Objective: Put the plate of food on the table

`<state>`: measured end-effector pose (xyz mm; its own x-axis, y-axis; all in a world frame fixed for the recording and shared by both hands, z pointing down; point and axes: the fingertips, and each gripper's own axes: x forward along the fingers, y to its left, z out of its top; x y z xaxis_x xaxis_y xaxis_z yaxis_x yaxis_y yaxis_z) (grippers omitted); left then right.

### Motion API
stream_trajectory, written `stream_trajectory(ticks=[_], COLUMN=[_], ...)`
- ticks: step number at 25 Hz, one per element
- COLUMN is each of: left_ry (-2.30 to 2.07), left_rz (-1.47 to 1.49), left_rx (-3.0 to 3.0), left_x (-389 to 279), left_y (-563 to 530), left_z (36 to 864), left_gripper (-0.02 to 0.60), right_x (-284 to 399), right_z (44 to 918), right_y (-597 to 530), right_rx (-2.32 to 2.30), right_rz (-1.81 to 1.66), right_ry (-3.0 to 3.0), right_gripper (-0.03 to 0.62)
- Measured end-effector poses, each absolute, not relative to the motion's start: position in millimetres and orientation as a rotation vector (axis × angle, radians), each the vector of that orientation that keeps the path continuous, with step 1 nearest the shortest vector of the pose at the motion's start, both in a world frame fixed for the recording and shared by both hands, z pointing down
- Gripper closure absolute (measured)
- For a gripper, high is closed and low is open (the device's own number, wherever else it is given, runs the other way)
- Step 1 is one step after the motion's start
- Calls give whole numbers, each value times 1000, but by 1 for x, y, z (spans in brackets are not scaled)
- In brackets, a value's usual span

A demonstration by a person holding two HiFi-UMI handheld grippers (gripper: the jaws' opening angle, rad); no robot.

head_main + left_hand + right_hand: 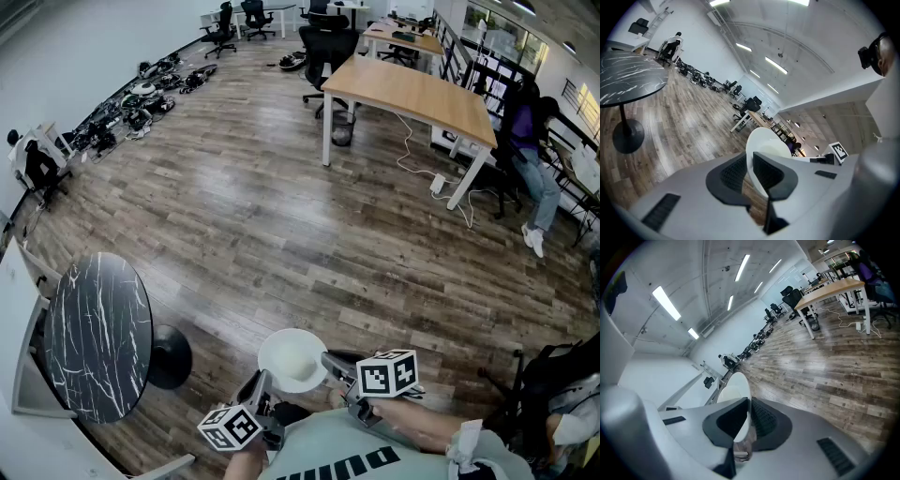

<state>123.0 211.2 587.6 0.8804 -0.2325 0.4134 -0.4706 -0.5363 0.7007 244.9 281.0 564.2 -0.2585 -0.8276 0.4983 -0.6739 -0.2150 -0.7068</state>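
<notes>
Here, left gripper [260, 384] and right gripper [330, 362] each pinched white plate [292, 360] rim; black marble table [98, 333] stood left, apart; wooden desk [412, 94] far ahead.

Showing a round black marbled bench [98, 328] standing on plank floor [253, 225]. Also carrying a wooden bench [412, 94] and gear [131, 108] along the wall.

I'm reading only one print: white block letters "PUMA", partly cropped at the frame's bottom edge, are showing on my pale green shirt [366, 436]. Cubes on my left tool [263, 381] and right tool [330, 362] are showing square coded markers, not readable as text.
</notes>
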Motion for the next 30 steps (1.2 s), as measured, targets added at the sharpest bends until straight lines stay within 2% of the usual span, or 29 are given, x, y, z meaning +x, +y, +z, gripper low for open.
stream_trajectory(ticks=[13,30], left_ry=[-540,-699], left_rz=[259,87], left_rx=[2171,2130], left_x=[57,-66], left_y=[113,15], left_z=[560,550], left_gripper=[534,536], right_x=[180,68], right_z=[538,526], right_y=[180,62], right_rx=[-1816,-1738], right_rz=[-1445,-1435], right_ry=[1929,2139], right_gripper=[562,562])
